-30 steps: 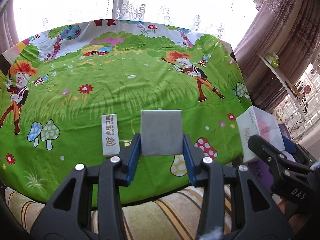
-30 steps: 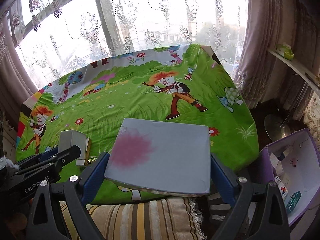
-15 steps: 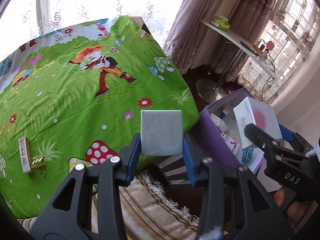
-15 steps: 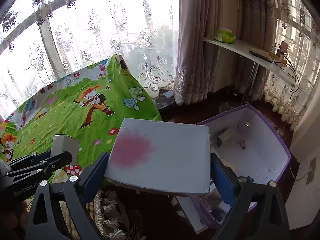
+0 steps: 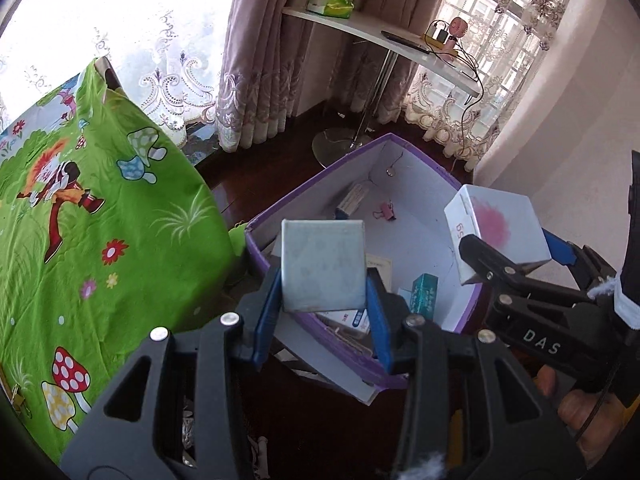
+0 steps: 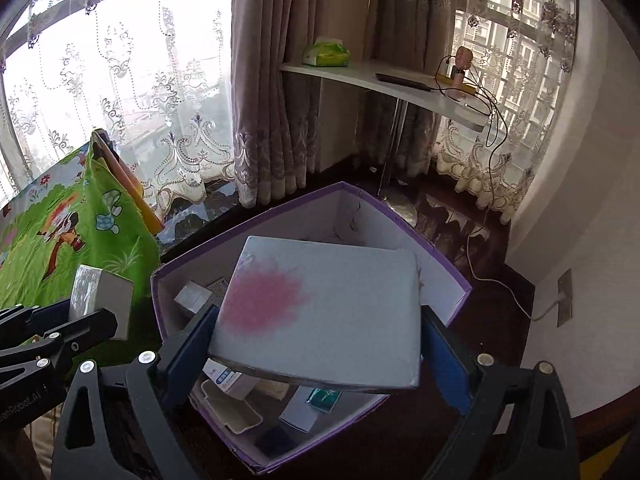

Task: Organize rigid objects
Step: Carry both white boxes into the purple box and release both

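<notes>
The left tongs [image 5: 324, 296] pinch a small grey box [image 5: 323, 265] by its sides, held at the centre of the left wrist view over the near rim of the purple bin [image 5: 424, 160]. The right tongs [image 6: 316, 344] pinch a wide white box with a pink blotch [image 6: 320, 308], which fills the middle of the right wrist view directly above the bin's open interior.

Several small cartons and a pink binder clip [image 5: 385, 212] already lie inside, so the sorting looks well under way; both held boxes are not yet dropped. The bin's far half shows bare floor, so there is room. The small box sits close over the near wall and probably needs carrying further in. The green cloth [image 5: 100, 240] lies at the left.
</notes>
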The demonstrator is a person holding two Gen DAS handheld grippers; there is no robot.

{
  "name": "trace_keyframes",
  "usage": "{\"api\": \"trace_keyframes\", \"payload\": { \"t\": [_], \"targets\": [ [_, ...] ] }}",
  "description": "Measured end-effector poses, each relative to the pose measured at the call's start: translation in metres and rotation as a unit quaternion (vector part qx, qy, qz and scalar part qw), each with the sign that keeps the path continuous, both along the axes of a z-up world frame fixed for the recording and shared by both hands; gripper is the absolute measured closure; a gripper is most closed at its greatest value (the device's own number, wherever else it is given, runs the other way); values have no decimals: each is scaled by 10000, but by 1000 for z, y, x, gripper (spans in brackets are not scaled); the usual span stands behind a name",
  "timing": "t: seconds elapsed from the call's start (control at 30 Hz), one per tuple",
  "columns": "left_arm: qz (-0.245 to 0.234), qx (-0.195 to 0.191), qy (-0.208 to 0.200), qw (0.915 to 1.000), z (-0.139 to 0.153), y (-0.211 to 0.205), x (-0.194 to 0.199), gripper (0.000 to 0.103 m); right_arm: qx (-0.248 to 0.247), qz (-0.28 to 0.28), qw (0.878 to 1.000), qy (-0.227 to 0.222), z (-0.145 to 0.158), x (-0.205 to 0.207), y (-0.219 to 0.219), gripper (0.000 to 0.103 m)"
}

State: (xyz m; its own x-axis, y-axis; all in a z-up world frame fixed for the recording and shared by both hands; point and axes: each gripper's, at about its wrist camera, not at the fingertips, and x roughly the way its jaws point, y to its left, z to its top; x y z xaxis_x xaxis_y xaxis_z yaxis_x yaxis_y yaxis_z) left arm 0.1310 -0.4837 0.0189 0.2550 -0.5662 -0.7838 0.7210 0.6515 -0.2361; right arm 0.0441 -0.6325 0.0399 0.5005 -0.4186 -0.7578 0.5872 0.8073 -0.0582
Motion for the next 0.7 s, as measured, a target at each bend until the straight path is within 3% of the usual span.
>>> {"api": "trace_keyframes", "payload": {
  "t": [0.03, 0.07, 0.17, 0.4, 0.7],
  "targets": [
    [-116, -66, 25, 9999, 0, -6, -1, 55, 11, -37, 10000, -7, 0, -1, -3, 7],
    [-219, -80, 68, 9997, -1, -13, 0, 43, 15, -66, 10000, -19, 0, -4, -4, 7],
    [-182, -53, 75, 9998, -2, -21, 3, 30, -44, -188, 9998, 11, 0, -7, -6, 6],
    [-260, -17, 156, 9995, 0, -5, 1, 30, -5, -129, 9999, -54, 3, -9, -6, 6],
    [-105, -68, -115, 9999, 21, 50, 2, 30, -80, 288, 9995, -126, 15, 3, 24, 6]
  ]
}}
